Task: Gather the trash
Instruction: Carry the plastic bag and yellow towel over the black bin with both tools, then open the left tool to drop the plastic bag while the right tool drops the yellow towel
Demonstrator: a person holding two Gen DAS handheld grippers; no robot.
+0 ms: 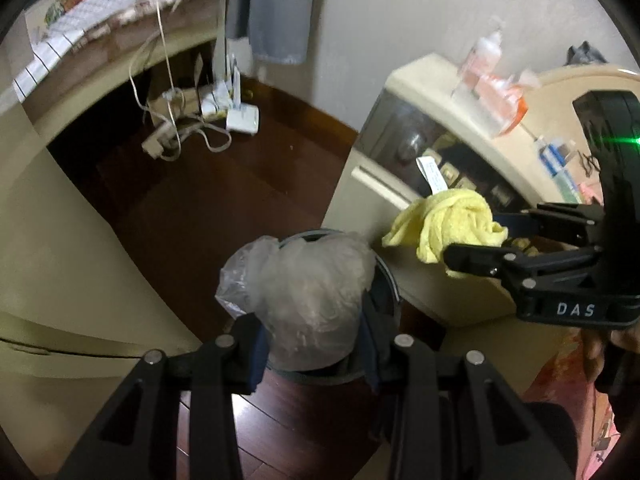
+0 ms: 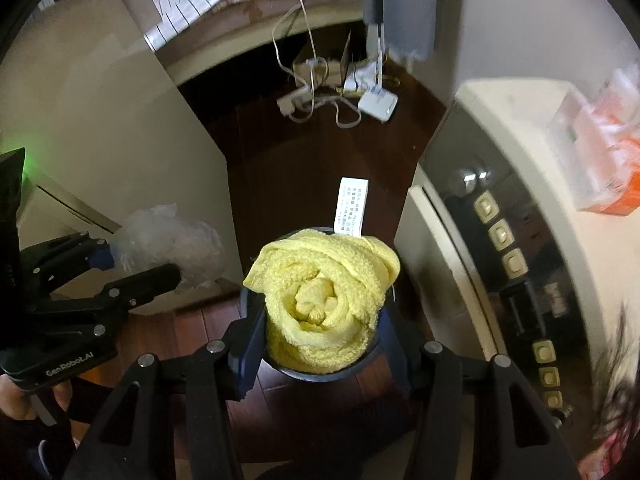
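A dark round bin point(image 2: 320, 374) is sitting on the wooden floor point(image 1: 224, 200), and most of it is being hidden: in the left wrist view only a sliver of rim is showing behind the clear plastic bag point(image 1: 304, 300), and in the right wrist view the yellow towel point(image 2: 324, 304) is covering nearly all of its mouth. The cabinet point(image 2: 516, 264) beside the bin is blurring, so the items on its top are hard to make out.

The left tool point(image 1: 312, 344) is tilting steeply down toward the bin, its pads pinching the crumpled bag, which is bulging up and away from the camera, just over the rim. The right tool point(image 2: 320, 348) is also pointing steeply down, directly above the bin, its pads pressing on both sides of the rolled towel. The roll's open end is facing the camera, so its long axis is running along the tool's fingers; a white label point(image 2: 352, 208) is sticking out on the far side of the bin.
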